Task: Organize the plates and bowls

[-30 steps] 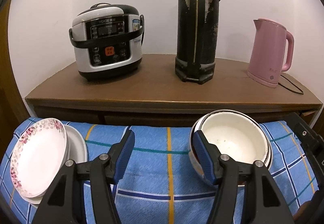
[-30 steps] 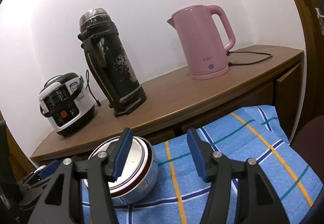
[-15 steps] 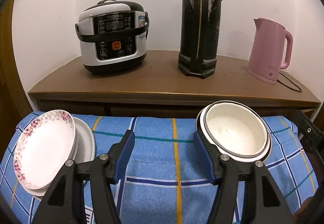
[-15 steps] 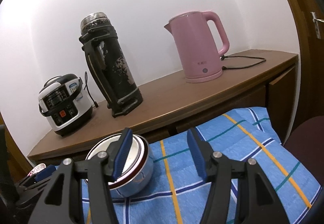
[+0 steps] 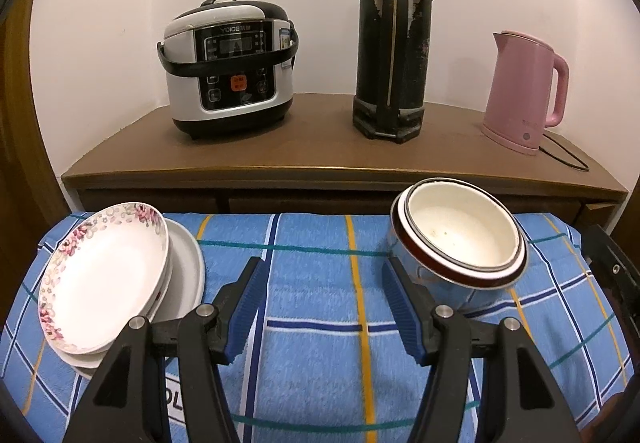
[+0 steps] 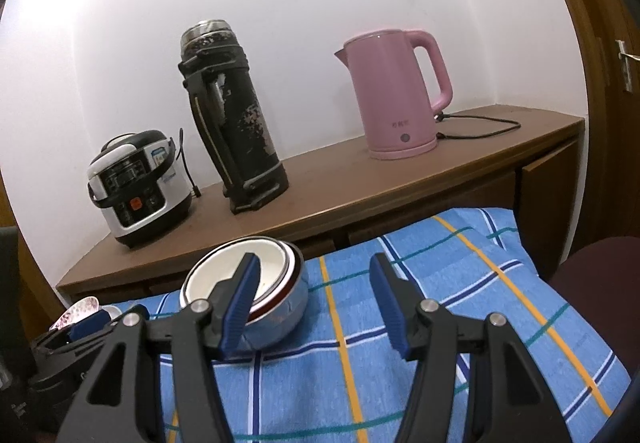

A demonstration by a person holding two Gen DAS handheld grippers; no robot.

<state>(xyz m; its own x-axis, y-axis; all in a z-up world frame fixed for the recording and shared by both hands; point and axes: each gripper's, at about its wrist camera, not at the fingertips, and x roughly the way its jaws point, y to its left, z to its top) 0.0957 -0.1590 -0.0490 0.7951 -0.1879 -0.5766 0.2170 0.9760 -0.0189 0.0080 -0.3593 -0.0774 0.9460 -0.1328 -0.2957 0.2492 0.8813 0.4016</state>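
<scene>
A stack of nested bowls (image 5: 460, 239), cream inside with a dark red band and a shiny outer wall, leans on the blue checked cloth (image 5: 312, 283) at the right. A stack of plates (image 5: 108, 275), topped by one with a pink floral rim, tilts at the left. My left gripper (image 5: 324, 303) hangs open over the cloth between the two stacks, touching neither. In the right wrist view the bowls (image 6: 256, 291) sit behind the left finger of my right gripper (image 6: 312, 303), which is open with only cloth between its pads. The plates (image 6: 80, 313) peek in at the far left.
Behind the cloth runs a brown wooden sideboard (image 5: 320, 159) carrying a rice cooker (image 5: 228, 71), a tall black thermos (image 5: 392, 35) and a pink kettle (image 5: 524, 91) with its cord. A dark red seat (image 6: 596, 271) and a wooden door frame (image 6: 592, 43) lie at the right.
Both grippers have drawn back from the sideboard, so the bowls and plates sit higher and farther off in the views. Neither gripper's jaws moved. The stacks stayed in place.
</scene>
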